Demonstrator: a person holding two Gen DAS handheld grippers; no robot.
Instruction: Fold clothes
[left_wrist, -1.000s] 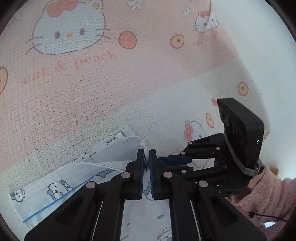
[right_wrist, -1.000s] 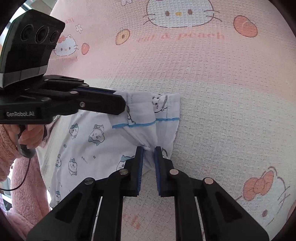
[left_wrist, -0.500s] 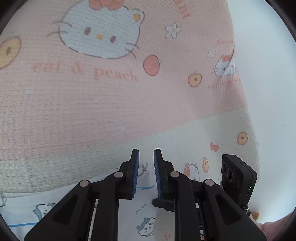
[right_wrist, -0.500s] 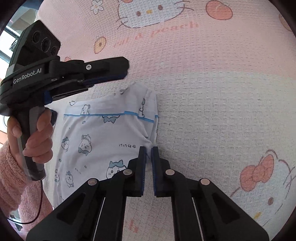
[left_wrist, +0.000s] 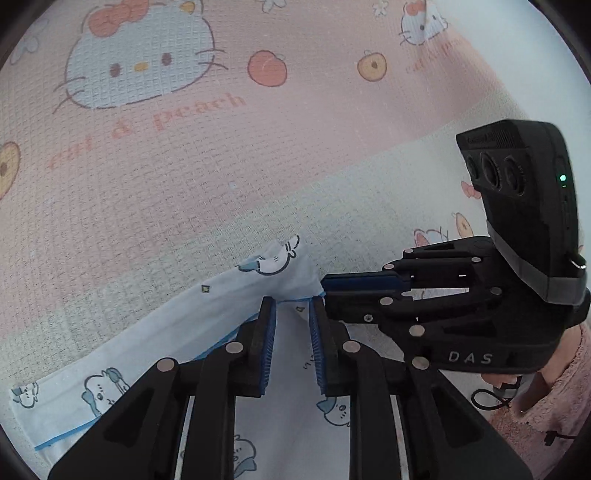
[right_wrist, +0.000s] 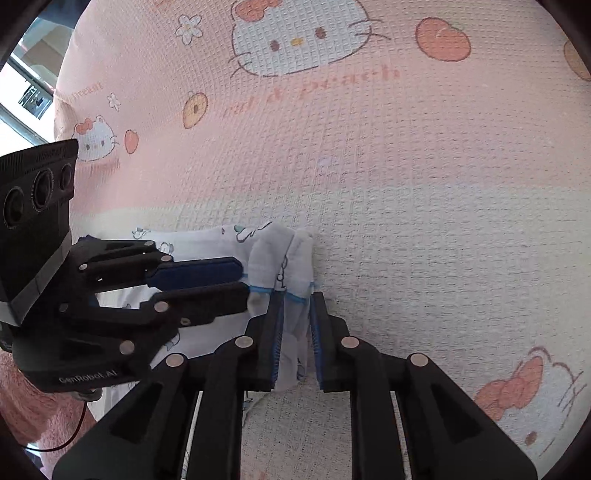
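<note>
Left wrist view shows the left tongs (left_wrist: 291, 314) standing slightly apart over a white garment (left_wrist: 147, 347) printed with small cartoon animals and edged with a blue line. The garment lies flat on a pink and cream waffle-weave blanket (left_wrist: 221, 166) printed with cat faces and peaches. No fabric is pressed between the left pads; the garment's folded corner sits just beyond the fingertips. The right tongs (left_wrist: 325, 286) enter from the right of the garment corner, and their tips touch that corner. A pink fleece sleeve (left_wrist: 546, 406) shows behind them. Right wrist view shows the right tongs (right_wrist: 297, 302) with jaws opening; a bunched fold of the garment (right_wrist: 284, 258) lies between the pads, nearer the left pad, and the right pad stands clear of it. The left tongs (right_wrist: 243, 282) reach in from the left of that fold, tips touching the fabric. The garment rests on the cream band of the blanket (right_wrist: 424, 240), close to the pink band.
</note>
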